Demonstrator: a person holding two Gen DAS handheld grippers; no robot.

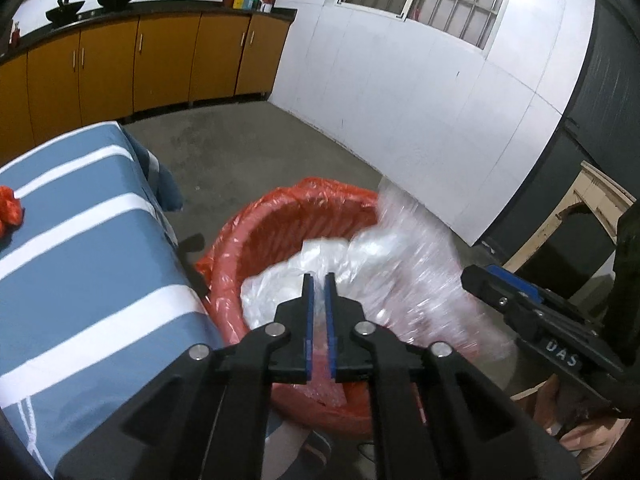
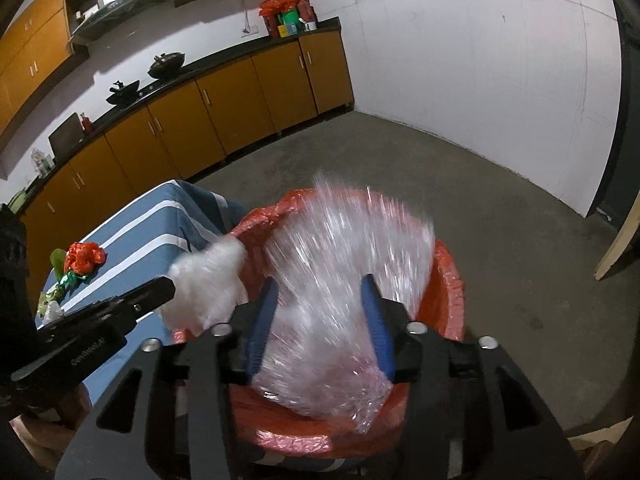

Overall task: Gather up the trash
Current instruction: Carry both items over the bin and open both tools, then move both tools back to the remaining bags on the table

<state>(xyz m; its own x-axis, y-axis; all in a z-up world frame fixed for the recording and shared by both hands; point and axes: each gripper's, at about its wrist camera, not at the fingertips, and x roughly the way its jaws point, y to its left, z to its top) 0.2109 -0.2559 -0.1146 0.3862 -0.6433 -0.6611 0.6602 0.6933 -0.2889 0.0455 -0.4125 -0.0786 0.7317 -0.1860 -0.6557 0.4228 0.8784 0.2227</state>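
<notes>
A bin lined with a red bag (image 1: 288, 216) (image 2: 448, 280) stands on the floor beside the table. A crumpled clear plastic sheet (image 1: 408, 264) (image 2: 344, 272) hangs over and into it, blurred by motion. My left gripper (image 1: 319, 280) is nearly shut, pinching a thin part of the clear plastic above the bin. My right gripper (image 2: 320, 284) is open with the plastic sheet lying between its blue pads (image 2: 376, 320); it also shows in the left wrist view (image 1: 480, 276). On the table lie a red crumpled wrapper (image 2: 85, 256) (image 1: 10, 208) and green and white scraps (image 2: 60, 292).
The table has a blue cloth with white stripes (image 1: 92, 240) (image 2: 160, 224), left of the bin. Orange cabinets (image 1: 160, 60) with woks on the counter line the far wall. A white wall (image 1: 400, 100) and a wooden frame (image 1: 592, 208) stand to the right. Grey concrete floor (image 2: 500, 220) surrounds the bin.
</notes>
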